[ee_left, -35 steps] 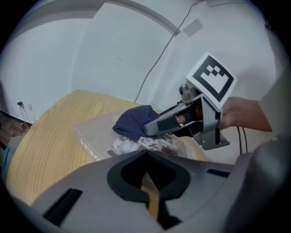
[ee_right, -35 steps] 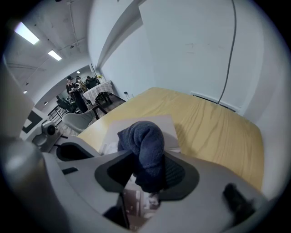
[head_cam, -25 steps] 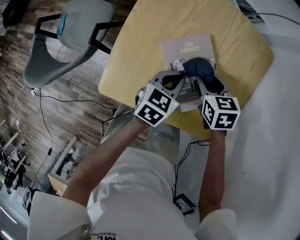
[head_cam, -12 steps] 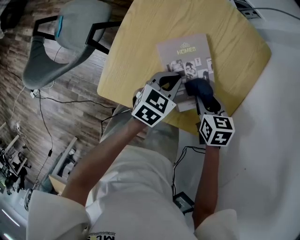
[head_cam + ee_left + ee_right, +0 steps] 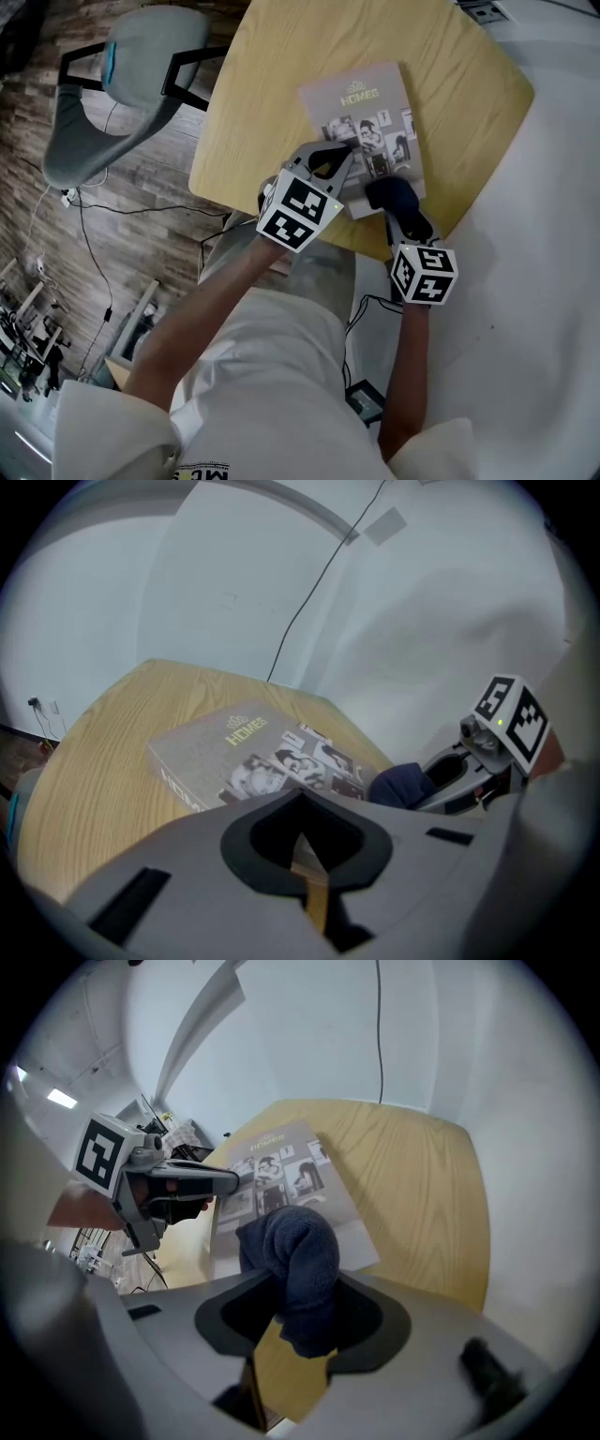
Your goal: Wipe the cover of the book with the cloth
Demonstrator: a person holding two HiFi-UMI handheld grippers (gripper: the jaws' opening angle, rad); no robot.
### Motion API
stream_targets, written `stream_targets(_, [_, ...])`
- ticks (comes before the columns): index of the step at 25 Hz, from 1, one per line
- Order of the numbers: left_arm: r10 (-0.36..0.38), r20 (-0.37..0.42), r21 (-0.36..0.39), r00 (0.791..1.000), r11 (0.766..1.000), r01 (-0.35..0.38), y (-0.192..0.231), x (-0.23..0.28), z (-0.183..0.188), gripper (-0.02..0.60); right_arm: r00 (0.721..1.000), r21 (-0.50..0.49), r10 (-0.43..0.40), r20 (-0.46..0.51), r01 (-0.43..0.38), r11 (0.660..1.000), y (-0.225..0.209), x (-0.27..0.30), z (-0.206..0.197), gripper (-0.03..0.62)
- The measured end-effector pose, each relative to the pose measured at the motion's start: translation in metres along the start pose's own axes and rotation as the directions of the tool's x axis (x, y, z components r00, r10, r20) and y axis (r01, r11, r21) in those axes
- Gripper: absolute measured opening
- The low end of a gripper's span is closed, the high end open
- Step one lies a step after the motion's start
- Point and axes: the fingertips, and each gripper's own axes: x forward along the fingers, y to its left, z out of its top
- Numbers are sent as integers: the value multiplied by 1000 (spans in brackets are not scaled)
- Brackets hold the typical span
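the book [image 5: 361,117] lies flat on the yellow wooden counter [image 5: 272,56], cover up, with the word "homes" at its far end and small photos in the middle; it is turned a little, so its near edge sits close to the counter's edge beside the person.

the right tool [image 5: 401,211] is clenched on the dark blue cloth [image 5: 394,194]; in the right gripper view the cloth [image 5: 295,1260] stands bunched between the two jaws of this tool [image 5: 281,1326] and rises above them as a rounded lump; the lump sits at the book's near right corner, over the pale lower margin of the cover [image 5: 272,1180]; the loose end hangs just off the book's near edge, over the counter.

the left tool [image 5: 342,155] has its jaws closed together with nothing between them; in the left gripper view the tool [image 5: 305,874] shows only a thin seam between the jaws, and the book [image 5: 244,752] lies just beyond; its tip rests at the book's near left part, at the left edge of the cover; the cloth [image 5: 398,785] is to the right of it, near but apart.

a grey chair [image 5: 131,75] stands well apart from the book, on its left side, over a wooden floor [image 5: 56,234].
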Motion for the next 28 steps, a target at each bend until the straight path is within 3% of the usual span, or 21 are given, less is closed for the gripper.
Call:
stream_targets(7, [-17,-27,-14,1000,1000,16,2,1,2,8,997,55,-41,-62,44,998,-2,-10,-23,170])
stream_targets(11, [-23,-35,-6,999,1000,23,-8,2,-4,9,998,58,-42,-39,44,997,3,-24,-25,170])
stream_targets(16, [-5,-71,42,997,999,8,-6,-1,-4,9,999,41,-17,39,15,999,13,-35,9,170])
stream_targets(28, [83,4,-17,997,996,-83,41,-40,11,9,983,-75,94,155,-83,994,48,-18,108,170])
